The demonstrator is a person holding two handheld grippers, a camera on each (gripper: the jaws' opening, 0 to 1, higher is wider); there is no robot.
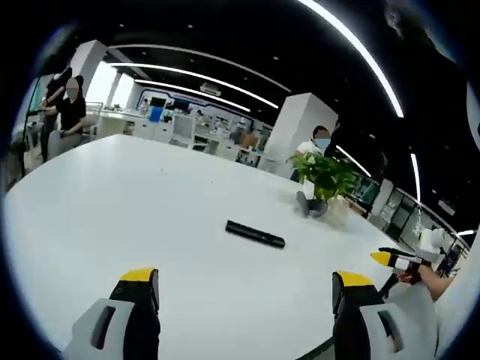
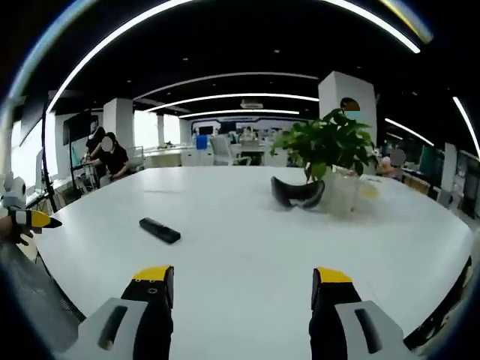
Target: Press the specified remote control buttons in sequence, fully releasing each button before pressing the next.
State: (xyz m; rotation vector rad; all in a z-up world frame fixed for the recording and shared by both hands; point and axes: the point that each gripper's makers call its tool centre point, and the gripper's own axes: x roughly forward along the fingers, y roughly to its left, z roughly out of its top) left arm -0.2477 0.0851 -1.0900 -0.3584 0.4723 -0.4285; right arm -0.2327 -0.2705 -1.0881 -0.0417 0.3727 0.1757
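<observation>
A black remote control [image 1: 255, 234] lies flat on the white table [image 1: 135, 202], well beyond my left gripper [image 1: 246, 289], whose yellow-tipped jaws stand wide open with nothing between them. The right gripper [image 1: 391, 259] comes into the left gripper view at the right edge, held by a hand. In the right gripper view the remote [image 2: 160, 230] lies to the left and ahead of my right gripper [image 2: 243, 285], which is open and empty. The left gripper's yellow tip [image 2: 34, 218] shows at that view's left edge.
A potted green plant [image 2: 328, 161] stands on the table with a dark curved object [image 2: 297, 193] beside it; both appear in the left gripper view too, the plant [image 1: 324, 176] behind the remote. People sit at the far table edge [image 2: 105, 157]. Office desks fill the background.
</observation>
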